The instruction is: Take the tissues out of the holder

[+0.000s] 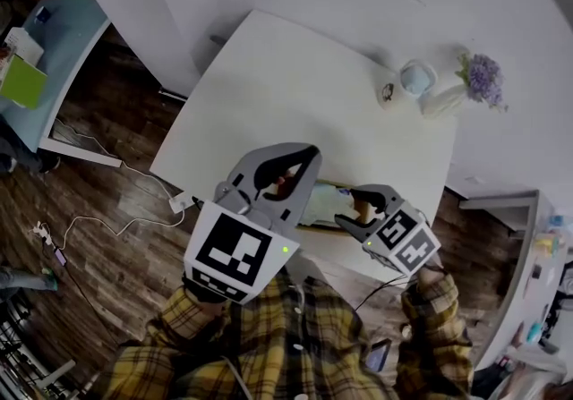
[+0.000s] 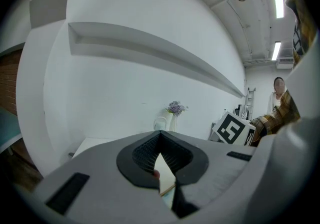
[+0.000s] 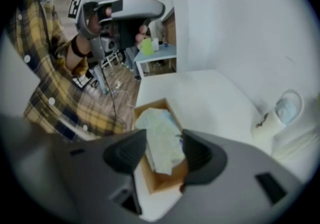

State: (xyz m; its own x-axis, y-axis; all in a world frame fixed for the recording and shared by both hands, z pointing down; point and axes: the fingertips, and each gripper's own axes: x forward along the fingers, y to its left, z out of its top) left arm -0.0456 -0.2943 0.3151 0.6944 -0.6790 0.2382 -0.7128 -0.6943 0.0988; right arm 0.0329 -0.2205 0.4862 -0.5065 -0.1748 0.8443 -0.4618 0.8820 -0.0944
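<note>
A wooden holder (image 3: 156, 182) stands near the front edge of the white table (image 1: 269, 94). A pale, crumpled pack of tissues (image 3: 161, 135) lies in it. My right gripper (image 3: 165, 149) hangs just above the holder, pointing steeply down. It is open, with one jaw on each side of the tissues and neither pad pressing them. In the head view the right gripper (image 1: 358, 210) is at the holder's (image 1: 313, 225) right end. My left gripper (image 1: 303, 162) hovers to the left of the holder, shut with nothing between its tips; in its own view the left gripper (image 2: 160, 140) points across the table.
A white mug (image 1: 416, 78) and a vase of purple flowers (image 1: 483, 78) stand at the table's far right by the wall. A light blue side table (image 1: 54, 49) with a green object is off to the left. Cables (image 1: 107, 221) lie on the wooden floor.
</note>
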